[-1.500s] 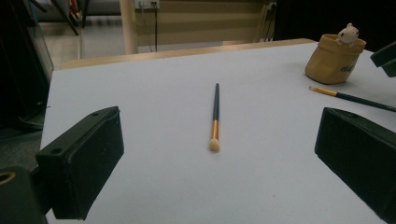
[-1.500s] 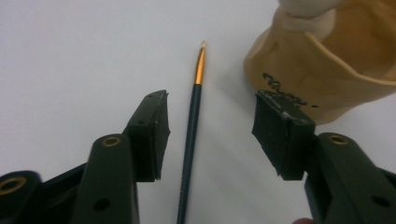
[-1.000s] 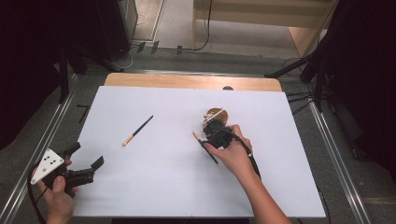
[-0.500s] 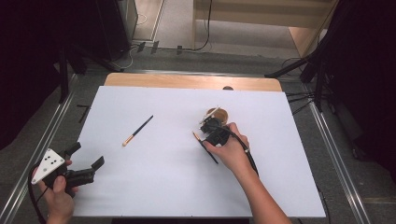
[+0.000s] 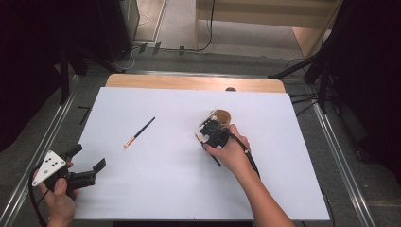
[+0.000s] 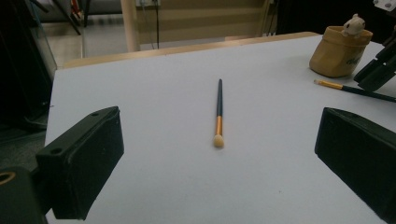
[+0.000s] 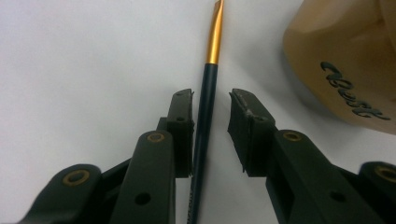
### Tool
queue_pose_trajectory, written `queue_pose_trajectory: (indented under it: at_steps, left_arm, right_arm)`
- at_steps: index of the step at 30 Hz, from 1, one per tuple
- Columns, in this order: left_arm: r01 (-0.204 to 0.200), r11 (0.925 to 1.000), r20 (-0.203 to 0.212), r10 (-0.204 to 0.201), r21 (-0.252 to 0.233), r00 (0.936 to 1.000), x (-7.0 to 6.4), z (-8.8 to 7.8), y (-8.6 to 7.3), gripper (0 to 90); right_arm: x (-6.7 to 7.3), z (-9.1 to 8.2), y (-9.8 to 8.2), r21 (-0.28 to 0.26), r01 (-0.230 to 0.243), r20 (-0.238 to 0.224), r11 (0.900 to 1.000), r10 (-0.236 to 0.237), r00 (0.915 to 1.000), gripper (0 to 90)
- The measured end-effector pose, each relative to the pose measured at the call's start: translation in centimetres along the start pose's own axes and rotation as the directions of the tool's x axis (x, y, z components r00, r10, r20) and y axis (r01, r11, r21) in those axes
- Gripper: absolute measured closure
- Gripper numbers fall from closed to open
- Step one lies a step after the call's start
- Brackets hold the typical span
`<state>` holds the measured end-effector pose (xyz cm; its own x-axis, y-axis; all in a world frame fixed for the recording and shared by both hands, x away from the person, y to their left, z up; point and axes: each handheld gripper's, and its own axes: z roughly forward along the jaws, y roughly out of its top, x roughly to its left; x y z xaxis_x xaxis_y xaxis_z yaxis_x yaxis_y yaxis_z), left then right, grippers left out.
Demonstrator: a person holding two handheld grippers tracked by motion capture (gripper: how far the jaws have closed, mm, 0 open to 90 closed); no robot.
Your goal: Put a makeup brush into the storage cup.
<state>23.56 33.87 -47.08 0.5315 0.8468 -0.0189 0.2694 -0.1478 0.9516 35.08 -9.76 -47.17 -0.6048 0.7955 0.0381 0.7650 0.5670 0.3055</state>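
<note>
Between the two black jaws of the right gripper (image 7: 211, 135) a thin makeup brush (image 7: 205, 121) is seen, lying flat on the white table (image 5: 165, 189). Its dark handle runs up the gap, close against one jaw, while a clear strip of table is left before the other jaw. The jaws have just been closing, but the brush is not yet pinched; whether the near jaw quite touches the handle cannot be told for sure. The gold band and the tip of the brush are seen past the jaw ends. Just beside the brush a tan cup (image 7: 345, 65) with dark writing is stood. From the high view, the right gripper (image 5: 212, 132) is held near the middle of the table, next to the tan cup (image 5: 223, 116).

Over at the near left corner the left gripper (image 5: 87, 166) is held with its jaws wide apart and nothing between them. A second makeup brush (image 6: 218, 112) is laid well ahead of it.
</note>
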Motion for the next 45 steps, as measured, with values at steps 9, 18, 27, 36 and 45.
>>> queue_pose_trajectory:
  at_steps: [9,18,27,36,45]
  left_arm:
    - [0.0,1.0,0.0,0.0,0.0,1.0,0.0,0.0,0.0,1.8]
    - [0.001,1.0,0.001,-0.001,0.001,1.0,0.0,0.0,0.0,1.8]
    - [0.0,1.0,0.0,0.0,-0.001,1.0,-0.1,0.0,0.0,1.8]
    - [-0.001,1.0,0.001,0.001,0.001,1.0,0.0,0.0,0.0,1.9]
    - [-0.001,1.0,0.0,0.001,0.0,1.0,-0.1,0.0,0.0,1.8]
  right_arm:
    - [0.4,0.6,0.2,0.029,0.012,0.016,1.0,-0.013,0.9998,75.3]
    - [1.1,0.9,0.3,0.035,0.028,0.037,0.999,-0.029,0.9989,84.4]
    - [1.0,0.9,0.1,0.022,0.006,0.03,1.0,-0.007,0.9995,84.6]
    - [0.4,0.0,-0.2,-0.043,-0.028,0.011,0.999,0.028,0.9995,84.7]
    - [0.3,-0.9,-0.4,-0.106,-0.036,-0.007,0.994,0.036,0.9993,84.7]
